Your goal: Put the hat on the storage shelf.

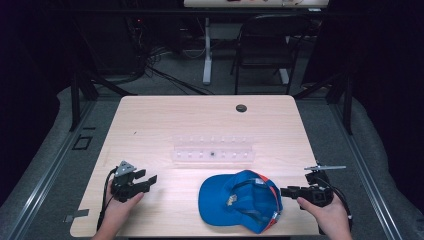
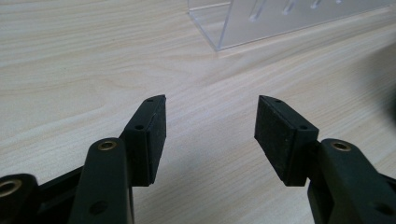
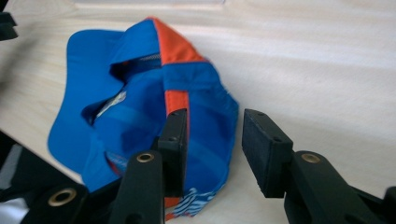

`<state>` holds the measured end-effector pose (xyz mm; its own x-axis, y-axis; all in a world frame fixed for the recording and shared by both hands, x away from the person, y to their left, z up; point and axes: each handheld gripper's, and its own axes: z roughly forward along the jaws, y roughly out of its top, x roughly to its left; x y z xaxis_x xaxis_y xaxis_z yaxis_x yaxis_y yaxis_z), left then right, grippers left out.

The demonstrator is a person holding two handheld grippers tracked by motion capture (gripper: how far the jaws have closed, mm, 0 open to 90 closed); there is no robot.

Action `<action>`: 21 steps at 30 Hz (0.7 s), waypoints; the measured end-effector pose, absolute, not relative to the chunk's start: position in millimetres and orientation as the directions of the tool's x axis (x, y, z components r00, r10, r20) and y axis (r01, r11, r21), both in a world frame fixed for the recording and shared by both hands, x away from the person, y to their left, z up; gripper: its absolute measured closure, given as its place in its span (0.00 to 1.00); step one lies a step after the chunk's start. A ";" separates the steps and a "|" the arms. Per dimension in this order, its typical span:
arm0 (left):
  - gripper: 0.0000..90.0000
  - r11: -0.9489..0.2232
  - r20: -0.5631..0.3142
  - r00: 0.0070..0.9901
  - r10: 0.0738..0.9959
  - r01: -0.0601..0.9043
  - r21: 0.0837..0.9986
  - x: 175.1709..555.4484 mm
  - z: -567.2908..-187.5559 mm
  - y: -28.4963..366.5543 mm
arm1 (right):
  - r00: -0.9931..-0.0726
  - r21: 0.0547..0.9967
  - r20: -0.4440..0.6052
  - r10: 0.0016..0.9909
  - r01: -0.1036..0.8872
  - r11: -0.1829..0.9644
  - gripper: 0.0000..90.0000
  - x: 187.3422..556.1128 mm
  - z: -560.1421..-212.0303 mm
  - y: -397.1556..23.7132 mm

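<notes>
Blue cap [image 1: 240,201] sits upside down by the table's [image 1: 150,120] near edge. Right gripper [image 3: 212,140] is part-open, empty, at its rim; left gripper [image 2: 210,130] wide open, empty. Soft fabric might slide off. Clear rack [image 1: 214,150] sits mid-table.

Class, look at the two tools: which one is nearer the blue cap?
The right tool: its tips almost reach the blue cap, with one jaw over its edge. The left tool sits clearly apart, over bare table.
</notes>
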<state>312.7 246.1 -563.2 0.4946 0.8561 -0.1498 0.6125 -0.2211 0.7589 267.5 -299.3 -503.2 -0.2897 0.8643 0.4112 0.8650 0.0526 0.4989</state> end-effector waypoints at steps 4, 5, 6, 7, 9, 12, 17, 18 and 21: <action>0.49 -0.225 -0.149 0.495 0.856 0.615 0.756 312.7 -563.0 246.3 | -0.286 0.480 0.444 0.849 0.876 0.044 0.66 266.4 -503.4 -295.8; 0.49 -0.223 -0.148 0.494 0.857 0.613 0.758 312.8 -563.4 246.1 | -0.288 0.479 0.452 0.844 0.877 0.043 0.66 266.4 -503.5 -295.2; 0.49 -0.222 -0.149 0.495 0.856 0.612 0.759 312.8 -563.5 246.0 | -0.288 0.478 0.458 0.841 0.878 0.040 0.65 266.3 -503.6 -294.5; 0.49 -0.223 -0.149 0.496 0.855 0.612 0.759 312.7 -563.3 246.0 | -0.293 0.473 0.469 0.833 0.880 0.043 0.64 266.7 -504.2 -294.3; 0.49 -0.226 -0.148 0.499 0.854 0.611 0.759 312.6 -563.1 246.0 | -0.291 0.467 0.478 0.829 0.884 0.041 0.64 267.0 -505.6 -293.5; 0.49 -0.225 -0.147 0.498 0.855 0.611 0.759 312.7 -563.2 246.1 | -0.297 0.459 0.487 0.821 0.887 0.048 0.63 266.9 -507.5 -292.2; 0.49 -0.227 -0.146 0.499 0.854 0.611 0.759 312.7 -563.4 245.9 | -0.302 0.445 0.499 0.812 0.893 0.058 0.63 266.7 -511.3 -290.3; 0.49 -0.228 -0.146 0.499 0.854 0.611 0.758 312.7 -563.4 245.9 | -0.302 0.445 0.499 0.812 0.893 0.058 0.63 266.7 -511.3 -290.3; 0.49 -0.228 -0.145 0.499 0.855 0.611 0.758 312.8 -563.4 245.8 | -0.302 0.433 0.513 0.803 0.899 0.061 0.63 267.4 -513.9 -290.0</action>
<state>312.8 245.8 -563.4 0.4985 0.8546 -0.1454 0.6112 -0.2276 0.7581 267.4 -290.0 -513.9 -0.3016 0.8034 0.5135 0.8994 0.0610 0.4328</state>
